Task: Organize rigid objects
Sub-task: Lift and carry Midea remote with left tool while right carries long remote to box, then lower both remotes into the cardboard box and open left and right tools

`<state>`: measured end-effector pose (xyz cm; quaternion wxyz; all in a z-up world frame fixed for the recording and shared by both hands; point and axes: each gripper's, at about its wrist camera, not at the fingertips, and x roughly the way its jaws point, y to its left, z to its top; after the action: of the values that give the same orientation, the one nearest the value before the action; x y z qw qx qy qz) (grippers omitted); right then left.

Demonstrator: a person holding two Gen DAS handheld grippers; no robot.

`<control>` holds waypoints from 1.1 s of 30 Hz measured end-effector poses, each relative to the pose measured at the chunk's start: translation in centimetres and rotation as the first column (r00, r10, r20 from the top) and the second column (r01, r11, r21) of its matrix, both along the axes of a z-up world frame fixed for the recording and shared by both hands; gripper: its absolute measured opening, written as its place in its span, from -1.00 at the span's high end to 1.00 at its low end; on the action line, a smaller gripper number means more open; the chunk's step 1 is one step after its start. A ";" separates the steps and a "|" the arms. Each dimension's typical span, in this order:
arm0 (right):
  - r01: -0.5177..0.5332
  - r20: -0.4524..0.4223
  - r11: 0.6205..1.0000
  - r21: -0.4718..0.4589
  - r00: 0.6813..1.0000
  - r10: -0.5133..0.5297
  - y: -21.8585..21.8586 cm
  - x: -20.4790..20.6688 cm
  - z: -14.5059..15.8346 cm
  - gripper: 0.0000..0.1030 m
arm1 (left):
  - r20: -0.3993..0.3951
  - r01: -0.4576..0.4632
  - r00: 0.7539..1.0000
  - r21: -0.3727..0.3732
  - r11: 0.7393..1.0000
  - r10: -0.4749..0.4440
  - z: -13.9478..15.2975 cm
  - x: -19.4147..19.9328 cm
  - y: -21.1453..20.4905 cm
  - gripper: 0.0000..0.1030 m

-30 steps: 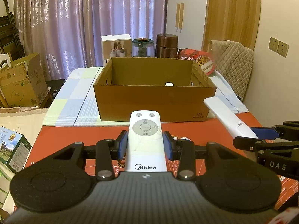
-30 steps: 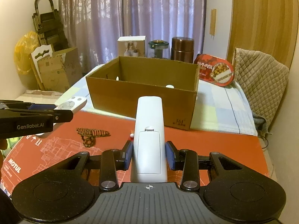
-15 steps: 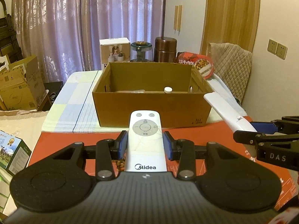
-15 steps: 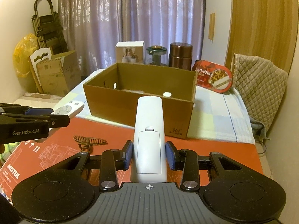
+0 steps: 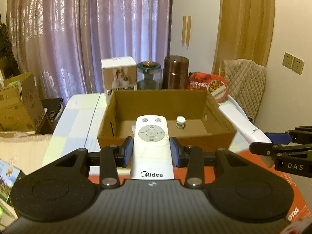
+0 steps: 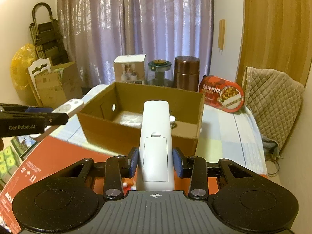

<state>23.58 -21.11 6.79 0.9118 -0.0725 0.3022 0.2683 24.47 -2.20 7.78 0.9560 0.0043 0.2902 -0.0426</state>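
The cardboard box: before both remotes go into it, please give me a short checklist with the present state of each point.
1. Left gripper shut on the Midea remote, buttons up: ok.
2. Right gripper shut on the second white remote, battery cover up: ok.
3. Cardboard box open on top: ok.
4. Free floor inside the box: a small white-capped jar and a clear wrapped item lie there, with bare floor between them: ok.
5. Remote tips past the near wall of the box: cannot tell.
6. The two grippers apart from each other: ok.
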 end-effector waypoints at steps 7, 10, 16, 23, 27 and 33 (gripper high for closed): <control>0.005 -0.003 1.000 -0.021 1.000 -0.005 1.5 5.2 0.4 0.33 | -0.028 0.000 1.000 -0.002 1.000 -0.001 0.1 5.8 1.5 0.31; 0.012 -0.018 0.999 -0.030 1.000 -0.012 2.2 7.6 0.2 0.33 | -0.051 -0.005 0.999 -0.010 1.000 0.005 -0.7 8.6 2.2 0.31; 0.035 -0.064 0.999 -0.026 0.997 -0.037 3.2 12.2 -0.9 0.33 | -0.102 0.008 0.995 -0.001 1.000 -0.008 -2.9 12.9 2.5 0.31; 0.049 -0.113 0.998 -0.037 0.992 -0.053 4.1 15.7 -2.9 0.33 | -0.150 0.039 0.988 0.012 0.999 -0.037 -5.7 16.1 1.4 0.31; 0.053 -0.131 0.997 -0.054 0.990 -0.060 4.3 16.8 -4.1 0.33 | -0.170 0.058 0.984 0.011 0.998 -0.056 -6.9 17.4 0.4 0.31; 0.064 -0.156 0.996 -0.067 0.985 -0.074 3.9 17.7 -5.6 0.33 | -0.189 0.094 0.978 0.014 0.995 -0.090 -8.1 18.4 -1.1 0.31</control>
<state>41.33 -17.18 1.15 0.8911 -0.0687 0.3840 0.2317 42.92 -3.27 -0.34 0.9211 0.0247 0.3794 -0.0836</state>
